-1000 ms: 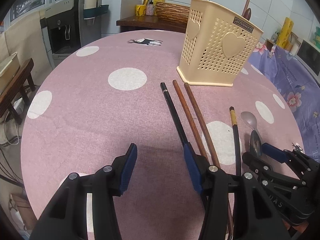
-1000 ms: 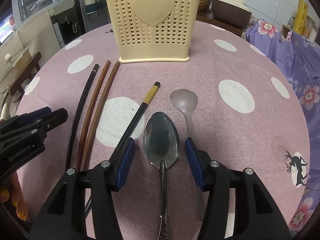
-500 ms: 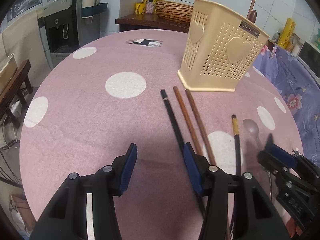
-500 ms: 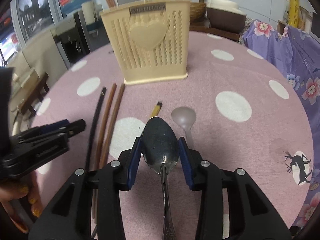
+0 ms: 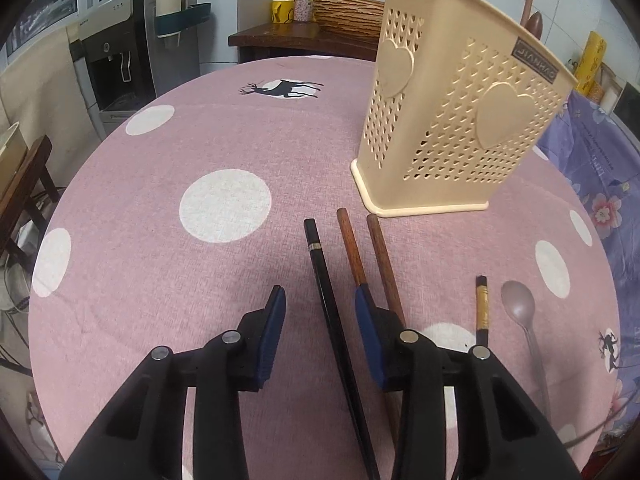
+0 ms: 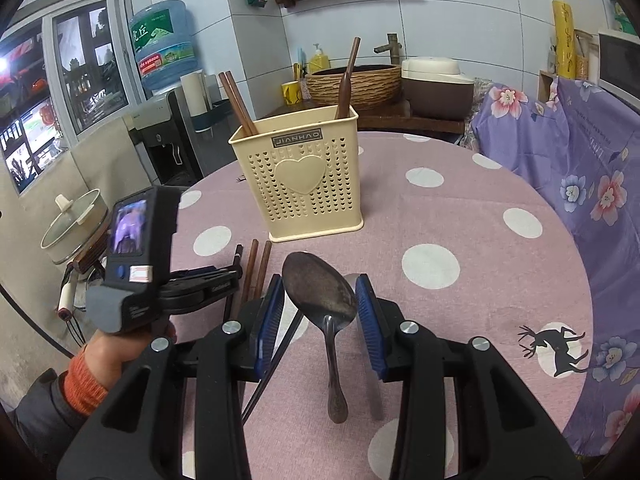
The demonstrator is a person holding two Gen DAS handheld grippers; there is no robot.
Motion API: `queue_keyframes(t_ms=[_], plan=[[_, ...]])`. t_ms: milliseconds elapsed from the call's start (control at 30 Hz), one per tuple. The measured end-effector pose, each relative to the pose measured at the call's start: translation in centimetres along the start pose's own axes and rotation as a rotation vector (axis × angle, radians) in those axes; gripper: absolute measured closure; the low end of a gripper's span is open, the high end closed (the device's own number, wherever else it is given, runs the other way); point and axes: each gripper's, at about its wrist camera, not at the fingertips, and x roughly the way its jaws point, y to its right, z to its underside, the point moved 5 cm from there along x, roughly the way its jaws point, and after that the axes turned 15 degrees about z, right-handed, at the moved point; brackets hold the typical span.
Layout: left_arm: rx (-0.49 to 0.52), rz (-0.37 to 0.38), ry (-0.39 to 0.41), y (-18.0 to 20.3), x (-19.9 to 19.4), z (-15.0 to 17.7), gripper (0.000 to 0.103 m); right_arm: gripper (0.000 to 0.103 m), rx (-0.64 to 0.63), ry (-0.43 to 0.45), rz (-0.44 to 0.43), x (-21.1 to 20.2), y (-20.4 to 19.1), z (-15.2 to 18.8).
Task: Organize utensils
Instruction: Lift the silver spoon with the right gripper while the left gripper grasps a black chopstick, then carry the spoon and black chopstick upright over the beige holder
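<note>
Metal spoon (image 6: 322,304), gripped bowl-up in the right claw (image 6: 320,312) short of the utensil holder (image 6: 298,178), should be raised above the holder's rim, then lowered handle-first; left claw (image 5: 318,328) open.

Round worktop (image 5: 168,152) under pink white-dotted cloth, upright cream perforated plastic utensil basket (image 5: 452,120) with heart panels, near its base black chopstick (image 5: 324,280), two brown wooden chopsticks (image 5: 348,244), gold-banded black chopstick (image 5: 481,304), translucent plastic spoon (image 5: 520,308)
</note>
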Motion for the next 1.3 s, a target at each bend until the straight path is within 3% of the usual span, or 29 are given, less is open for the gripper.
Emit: queue_keyframes(t_ms=[233, 367, 467, 533, 1000, 1133, 1300], plan=[[0.005, -0.054, 0.005, -0.3, 1.0, -0.6, 0.070, 0.065, -0.001, 0.001, 0.000, 0.0, 0.1, 0.1], [0.006, -0.103, 0.023, -0.4, 1.2, -0.9, 0.081, 0.065, -0.001, 0.004, 0.000, 0.0, 0.1, 0.2], [-0.025, -0.078, 0.032, -0.8, 0.8, -0.8, 0.085, 0.065, 0.000, 0.003, 0.002, 0.0, 0.2, 0.2], [0.013, -0.118, 0.039, -0.9, 0.9, -0.7, 0.091, 0.066, -0.001, 0.004, 0.007, 0.2, 0.3, 0.2], [0.015, -0.117, 0.037, -0.1, 1.2, -1.0, 0.094, 0.066, 0.011, 0.006, 0.008, 0.3, 0.5, 0.2], [0.043, -0.093, 0.107, 0.9, -1.3, -1.5, 0.094, 0.066, 0.014, 0.011, 0.001, 0.0, 0.6, 0.4], [0.078, -0.007, 0.228, 2.8, -7.6, -2.5, 0.094, 0.066, 0.032, 0.003, -0.029, -0.3, 0.6, 0.5]])
